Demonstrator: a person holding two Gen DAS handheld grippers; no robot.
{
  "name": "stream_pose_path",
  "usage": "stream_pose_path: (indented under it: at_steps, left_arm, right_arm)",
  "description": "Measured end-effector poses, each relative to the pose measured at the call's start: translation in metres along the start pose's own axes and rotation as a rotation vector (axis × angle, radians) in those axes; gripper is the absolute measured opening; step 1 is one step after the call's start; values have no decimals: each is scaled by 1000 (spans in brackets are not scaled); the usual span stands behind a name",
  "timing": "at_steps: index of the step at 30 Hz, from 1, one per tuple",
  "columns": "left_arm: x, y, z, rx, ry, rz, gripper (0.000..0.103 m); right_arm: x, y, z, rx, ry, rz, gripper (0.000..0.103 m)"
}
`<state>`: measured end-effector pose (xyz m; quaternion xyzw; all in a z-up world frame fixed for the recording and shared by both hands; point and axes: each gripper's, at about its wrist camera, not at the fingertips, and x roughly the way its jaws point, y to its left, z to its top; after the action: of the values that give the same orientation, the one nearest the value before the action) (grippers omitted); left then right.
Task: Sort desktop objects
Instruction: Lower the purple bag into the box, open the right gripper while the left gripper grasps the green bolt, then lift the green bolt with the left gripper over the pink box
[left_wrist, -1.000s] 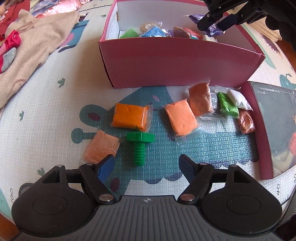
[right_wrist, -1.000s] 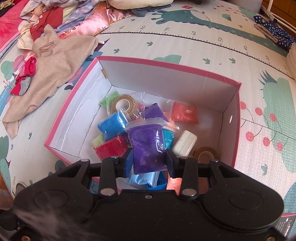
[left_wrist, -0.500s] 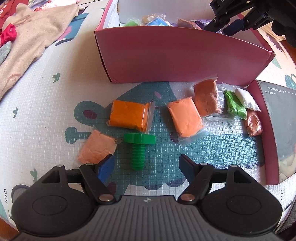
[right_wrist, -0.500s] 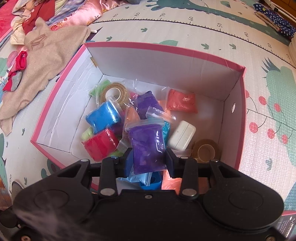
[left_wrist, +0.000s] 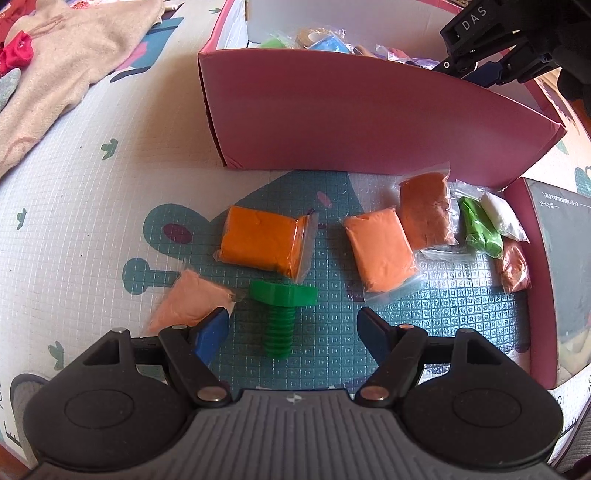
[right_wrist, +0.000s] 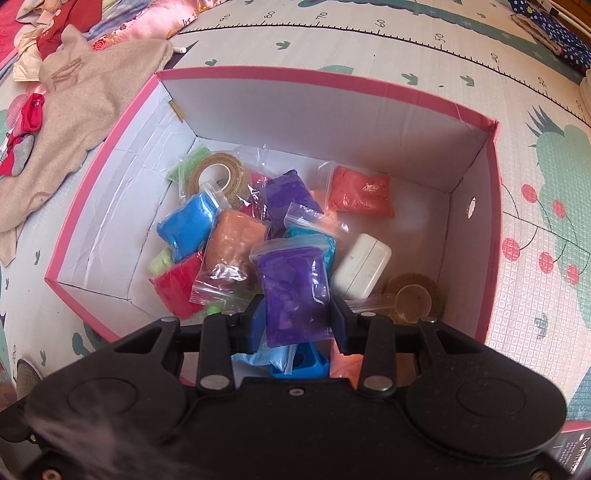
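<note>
Bags of coloured clay lie in two groups. On the play mat (left_wrist: 74, 206), just near the pink box (left_wrist: 369, 125), seven things rest apart from the box wall: a bright orange bag (left_wrist: 260, 240), a pale peach bag (left_wrist: 188, 301), a salmon bag (left_wrist: 380, 253), a brown-orange bag (left_wrist: 424, 210), a green bag (left_wrist: 480, 229), a white bag (left_wrist: 500, 214), a small rust bag (left_wrist: 515, 264), plus one green plastic bolt (left_wrist: 282, 314). The left tool (left_wrist: 291, 325) hovers over the bolt with its fingers spread wide and nothing between them; bare mat lies open to its left, a dark book (left_wrist: 565, 266) bounds the right.

The right tool (right_wrist: 298, 314) grips a purple clay bag (right_wrist: 293, 291), its zip top upward, above the near part of the box. Inside the box (right_wrist: 332, 110) lie about ten more bags, two tape rolls (right_wrist: 218, 177) and one white case (right_wrist: 362, 266); the far floor of the box is bare. A beige garment (right_wrist: 74, 110) lies left of the box.
</note>
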<state>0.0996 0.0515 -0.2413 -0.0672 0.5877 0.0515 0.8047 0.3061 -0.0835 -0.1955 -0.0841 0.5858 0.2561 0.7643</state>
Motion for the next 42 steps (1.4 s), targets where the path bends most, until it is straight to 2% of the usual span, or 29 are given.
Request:
stream_pose_path:
  at_steps: [19, 22, 24, 25, 28, 36, 38, 42]
  left_arm:
    - [9, -3, 10, 13, -6, 9, 76]
    - [8, -2, 10, 6, -6, 21, 65]
    - [9, 1, 9, -8, 10, 16, 54]
    - [9, 2, 9, -16, 17, 14, 43]
    - [10, 4, 7, -25, 24, 26, 33]
    - [5, 5, 7, -26, 26, 51, 29]
    - [3, 5, 8, -24, 24, 54, 29]
    - [-3, 2, 8, -10, 15, 42, 29]
  right_arm:
    - [15, -5, 0, 34, 31, 3, 38]
    - [16, -5, 1, 38, 39, 2, 40]
    - [17, -4, 1, 37, 41, -1, 49]
    - [16, -4, 1, 37, 38, 1, 55]
    - [14, -4, 2, 41, 32, 1, 61]
    - [9, -1, 3, 39, 23, 2, 65]
    - [8, 0, 4, 38, 21, 2, 73]
    - [5, 2, 4, 34, 18, 4, 73]
